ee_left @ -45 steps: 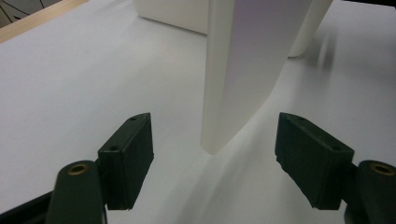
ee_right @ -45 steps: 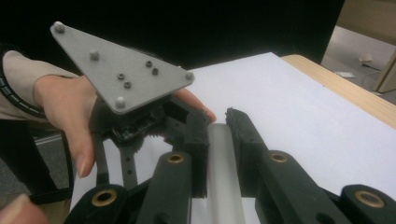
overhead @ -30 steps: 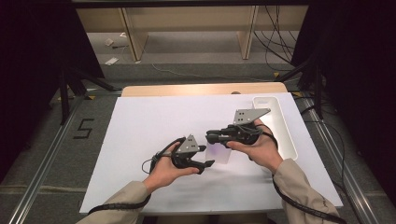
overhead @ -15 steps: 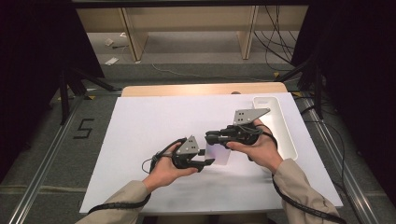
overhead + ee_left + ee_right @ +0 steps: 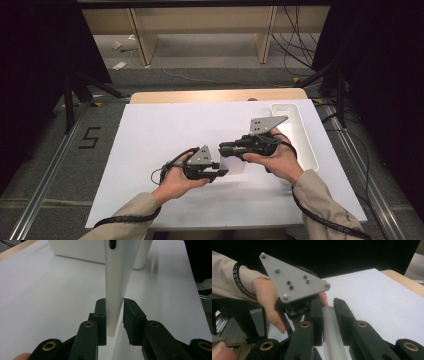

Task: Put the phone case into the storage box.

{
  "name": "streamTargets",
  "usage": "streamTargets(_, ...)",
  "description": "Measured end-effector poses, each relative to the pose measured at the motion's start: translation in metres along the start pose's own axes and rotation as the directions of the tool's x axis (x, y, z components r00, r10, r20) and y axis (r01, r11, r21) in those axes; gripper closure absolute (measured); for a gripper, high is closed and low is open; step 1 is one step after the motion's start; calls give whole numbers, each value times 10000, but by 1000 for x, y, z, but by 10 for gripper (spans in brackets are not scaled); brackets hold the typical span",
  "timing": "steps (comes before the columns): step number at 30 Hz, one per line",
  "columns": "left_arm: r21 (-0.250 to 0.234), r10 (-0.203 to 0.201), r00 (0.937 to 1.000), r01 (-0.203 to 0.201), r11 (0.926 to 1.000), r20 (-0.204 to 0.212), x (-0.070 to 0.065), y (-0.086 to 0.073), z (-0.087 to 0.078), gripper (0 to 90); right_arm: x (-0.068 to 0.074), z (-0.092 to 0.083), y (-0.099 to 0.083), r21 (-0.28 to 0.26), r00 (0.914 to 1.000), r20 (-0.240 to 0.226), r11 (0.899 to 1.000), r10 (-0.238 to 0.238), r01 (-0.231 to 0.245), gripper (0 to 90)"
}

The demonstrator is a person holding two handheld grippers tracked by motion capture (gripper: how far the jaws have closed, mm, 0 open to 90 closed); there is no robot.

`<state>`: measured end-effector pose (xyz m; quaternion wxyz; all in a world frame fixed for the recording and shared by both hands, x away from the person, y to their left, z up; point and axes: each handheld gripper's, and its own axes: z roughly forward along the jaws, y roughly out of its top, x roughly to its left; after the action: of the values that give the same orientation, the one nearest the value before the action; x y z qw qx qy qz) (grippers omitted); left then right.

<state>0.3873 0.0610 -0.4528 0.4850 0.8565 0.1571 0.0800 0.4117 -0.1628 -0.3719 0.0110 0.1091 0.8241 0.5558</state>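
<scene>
A thin, flat white piece (image 5: 233, 164) is held up over the white tabletop (image 5: 150, 140) between my two grippers. In the left gripper view the white piece (image 5: 117, 277) stands edge-on with a dark slot near its top. My left gripper (image 5: 114, 302) has just been closing on its near end, and both pads now touch it. My right gripper (image 5: 328, 303) is shut on the piece's pale rounded edge (image 5: 331, 330). In the high view the left gripper (image 5: 220, 172) faces right and the right gripper (image 5: 223, 148) faces left, close together.
A long white tray (image 5: 300, 137) lies along the table's right side, and the tray (image 5: 80, 250) shows behind the piece in the left gripper view. The table's wooden back edge (image 5: 215, 95) and a metal rail (image 5: 45, 175) border the sheet. Cables trail from both grippers.
The left gripper's jaws have drawn together around the white piece. Both hands have kept their place, and the right gripper's hold is unchanged.
</scene>
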Motion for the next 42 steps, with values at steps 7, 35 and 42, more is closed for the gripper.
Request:
streamTargets(7,89,15,9995,-17,10000,303,0,1,-2,770,1,-1,1,46,9998,-70,9998,-185,186,763)
streamTargets(35,-341,-1778,9601,1745,9841,-2158,11,5,-18,807,-13,-9,-12,-1570,9541,2805,9857,1046,-619,228)
streamTargets(42,-562,-2586,9232,2532,9658,-2844,14,7,-21,806,-14,-5,-20,-2194,9085,3770,9704,1800,-1013,202)
